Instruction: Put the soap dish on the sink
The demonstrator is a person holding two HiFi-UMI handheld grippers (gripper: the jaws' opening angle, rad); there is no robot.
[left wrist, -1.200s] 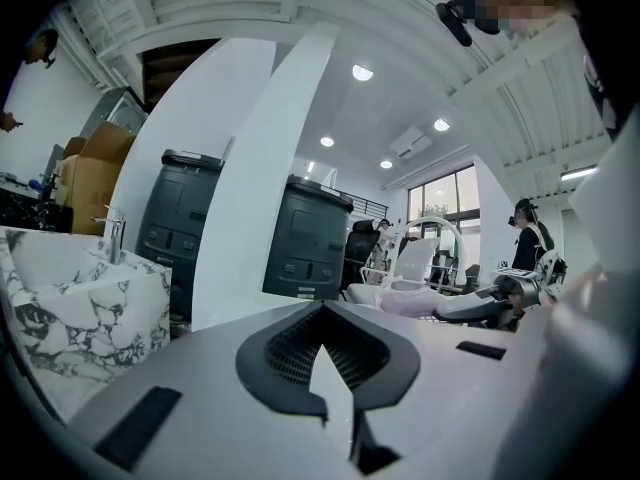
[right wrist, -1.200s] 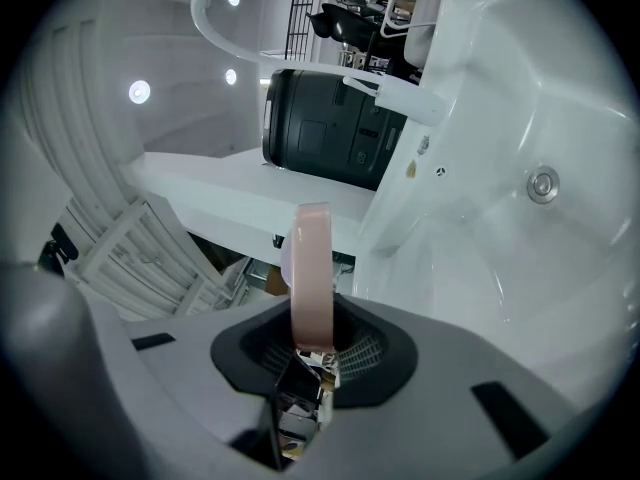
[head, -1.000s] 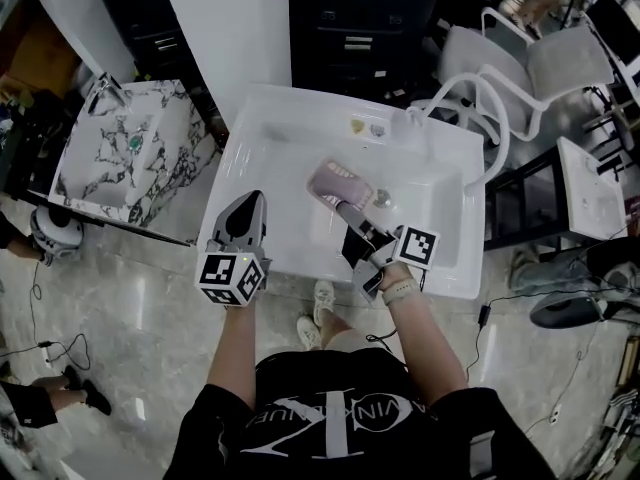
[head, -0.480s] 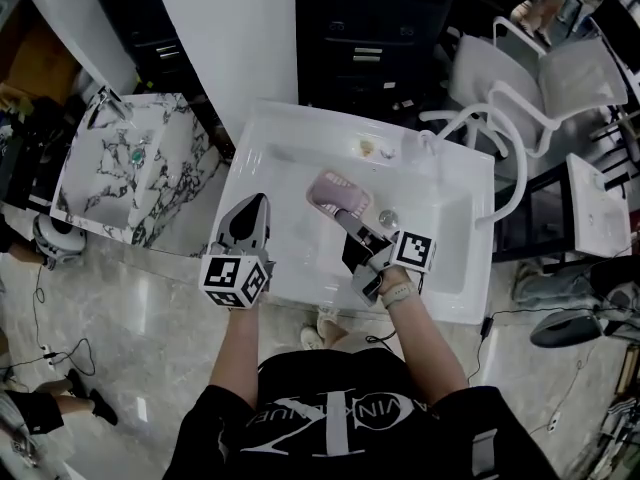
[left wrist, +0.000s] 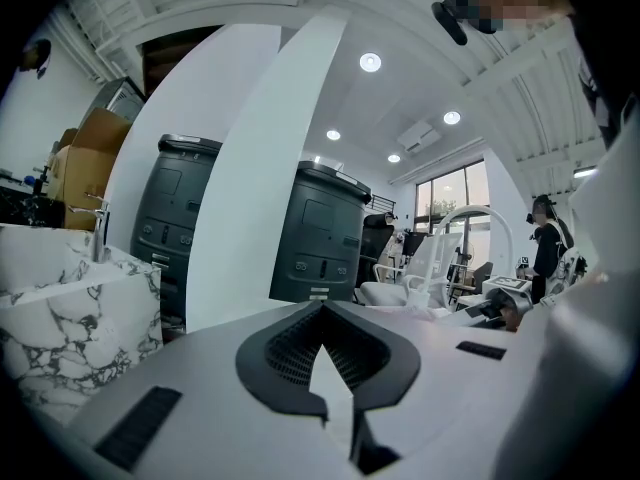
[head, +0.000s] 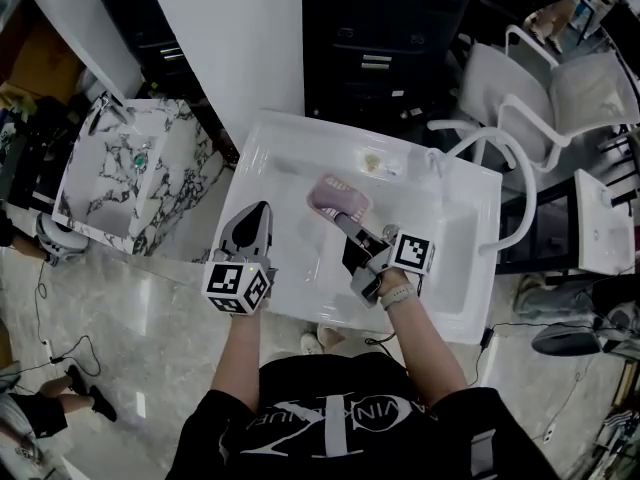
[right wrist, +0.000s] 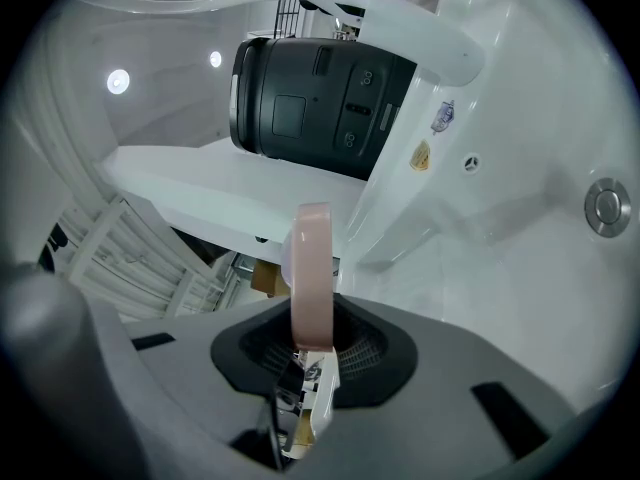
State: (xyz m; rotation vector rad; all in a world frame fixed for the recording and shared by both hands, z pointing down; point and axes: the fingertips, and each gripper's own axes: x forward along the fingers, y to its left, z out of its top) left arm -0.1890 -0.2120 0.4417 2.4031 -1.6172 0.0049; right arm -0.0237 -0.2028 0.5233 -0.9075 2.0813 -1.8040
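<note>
The pink soap dish hangs over the basin of the white sink, nearer its back wall. My right gripper is shut on the dish's near edge. In the right gripper view the dish stands edge-on between the jaws, with my right gripper closed on its lower part. My left gripper hovers over the sink's left side. Its jaws meet at a point and hold nothing. In the left gripper view my left gripper points level across the room.
The drain lies in the basin floor to the right. Two small stickers mark the sink's back ledge. A marble sink stands at the left, dark cabinets behind, white chairs and a curved white tube at the right.
Both grippers have moved toward the back of the sink. The soap dish has travelled with the right gripper, away from the drain and closer to the back wall.
</note>
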